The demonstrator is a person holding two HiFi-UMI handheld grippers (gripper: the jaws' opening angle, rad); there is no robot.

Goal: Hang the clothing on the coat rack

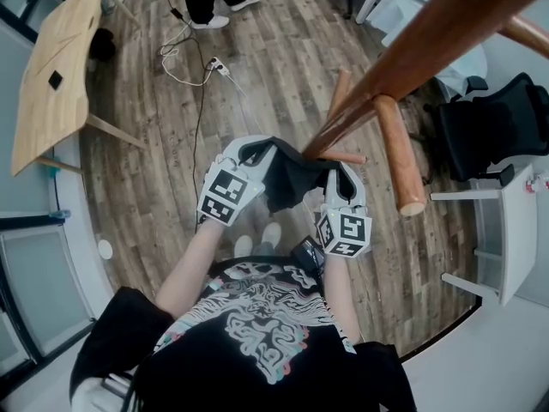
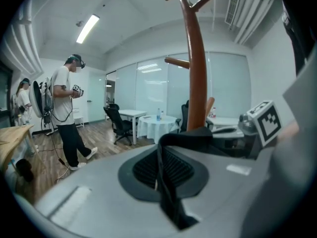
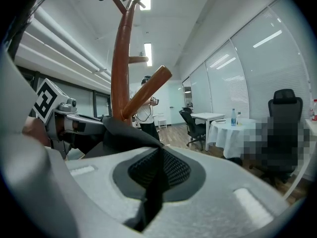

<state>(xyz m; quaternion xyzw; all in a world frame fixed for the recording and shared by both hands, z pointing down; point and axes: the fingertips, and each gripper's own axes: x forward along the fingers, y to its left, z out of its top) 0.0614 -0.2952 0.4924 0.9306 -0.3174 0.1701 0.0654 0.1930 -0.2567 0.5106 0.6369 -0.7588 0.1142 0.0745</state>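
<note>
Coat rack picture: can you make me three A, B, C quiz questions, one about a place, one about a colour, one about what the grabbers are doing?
1. Where is the dark cloth?
A. on the floor
B. held up by the coat rack
C. on a chair

2. What colour is the coat rack?
A. brown
B. blue
C. white

3. How are the left gripper and right gripper?
A. both open, empty
B. both shut on the cloth
C. lying on a table

Answers:
1 B: the head view shows it held at the pole.
2 A: its pole and pegs are brown wood.
3 B: each gripper view shows cloth pinched in closed jaws.
</note>
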